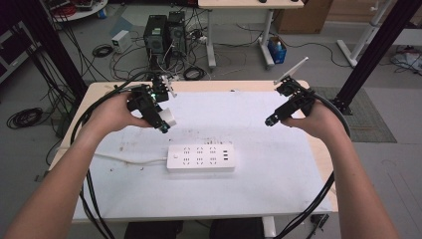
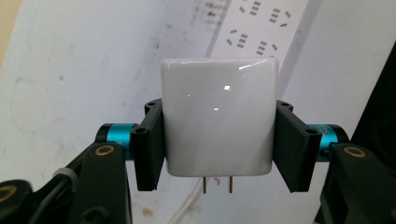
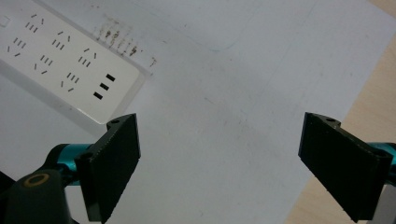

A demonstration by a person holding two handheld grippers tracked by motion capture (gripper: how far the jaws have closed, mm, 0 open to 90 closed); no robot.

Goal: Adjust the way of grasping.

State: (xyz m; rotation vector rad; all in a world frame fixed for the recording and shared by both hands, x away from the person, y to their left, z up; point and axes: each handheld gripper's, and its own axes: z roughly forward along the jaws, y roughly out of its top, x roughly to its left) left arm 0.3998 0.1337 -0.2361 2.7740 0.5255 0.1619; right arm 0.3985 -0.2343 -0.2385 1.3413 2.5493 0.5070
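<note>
Step in hand: the person is carrying a white plug point(image 2: 218, 116) toward the power strip point(image 1: 201, 158), judged to be for plugging in.
Left gripper point(image 1: 164, 121): its fingers point(image 2: 150, 142) are gripping the plug by two opposite flat sides; the grip is looking square and centred.
Plug: it is hanging in the air above the desk point(image 1: 278, 169), up and to the left of the strip and apart from it, with its two prongs pointing back toward the gripper's camera.
Right gripper point(image 1: 272, 119): it is hovering with fingers point(image 3: 114, 163) spread wide and holding nothing, over bare desk to the right of the strip.
Strip: it is lying flat mid-desk, sockets up, with its cord running off to the left.
Doing it well: the person is likely needing to turn the left wrist until the prongs are facing straight down, then line them up with one two-slot socket before pressing.
Support: the free gripper is well placed for pinning the strip's right end so it is not sliding under the push.
Risk: tilted prongs are likely to be catching on the socket face; a level plug body is the safer check.
</note>
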